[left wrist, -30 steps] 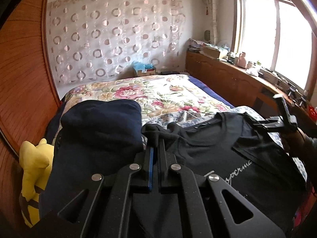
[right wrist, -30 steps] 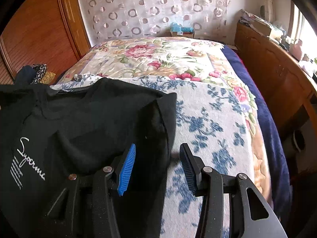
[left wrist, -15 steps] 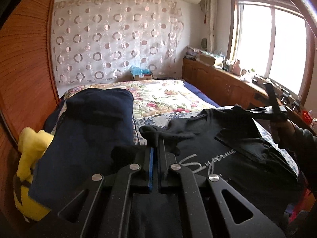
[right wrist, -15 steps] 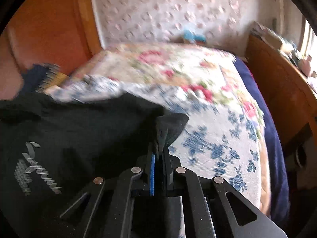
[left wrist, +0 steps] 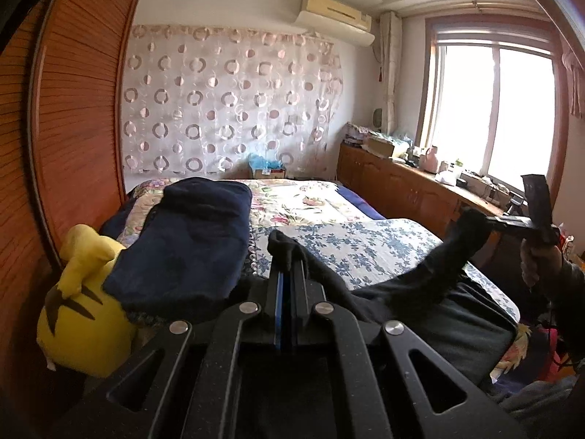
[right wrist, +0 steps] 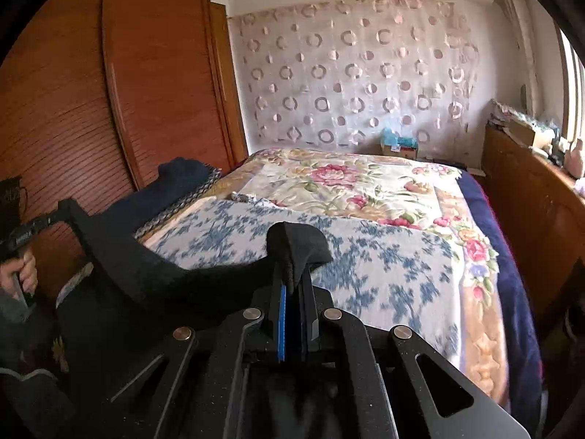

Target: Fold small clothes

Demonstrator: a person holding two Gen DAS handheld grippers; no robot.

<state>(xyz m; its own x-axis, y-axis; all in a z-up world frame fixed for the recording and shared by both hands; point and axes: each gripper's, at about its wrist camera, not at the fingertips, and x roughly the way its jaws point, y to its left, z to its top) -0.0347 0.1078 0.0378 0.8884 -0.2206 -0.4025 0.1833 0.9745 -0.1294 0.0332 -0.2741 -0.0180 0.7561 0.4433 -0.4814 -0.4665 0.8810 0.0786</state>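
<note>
Stretching between both tools above the blue-flowered sheet (right wrist: 384, 270) at the near end of the bed, the black T-shirt (left wrist: 431, 285) is gripped by the clenched left gripper (left wrist: 287, 274) and right gripper (right wrist: 292, 278).

bed (right wrist: 486, 197): floral quilt | blue-flowered cloth (right wrist: 384, 278) | navy garment (left wrist: 190, 234) | black shirt (left wrist: 457, 314)

1. A home bedroom: a bed (right wrist: 365, 190) with a floral quilt fills the middle.
2. At nine o'clock, a louvred wooden wardrobe (left wrist: 73, 117).
3. At twelve, a circle-patterned curtain (left wrist: 226, 102) under an air conditioner (left wrist: 336, 18).
4. At two o'clock, a bright window (left wrist: 493, 109) over a cluttered wooden cabinet (left wrist: 395, 183).
5. A yellow plush toy (left wrist: 80, 311) beside the bed.
</note>
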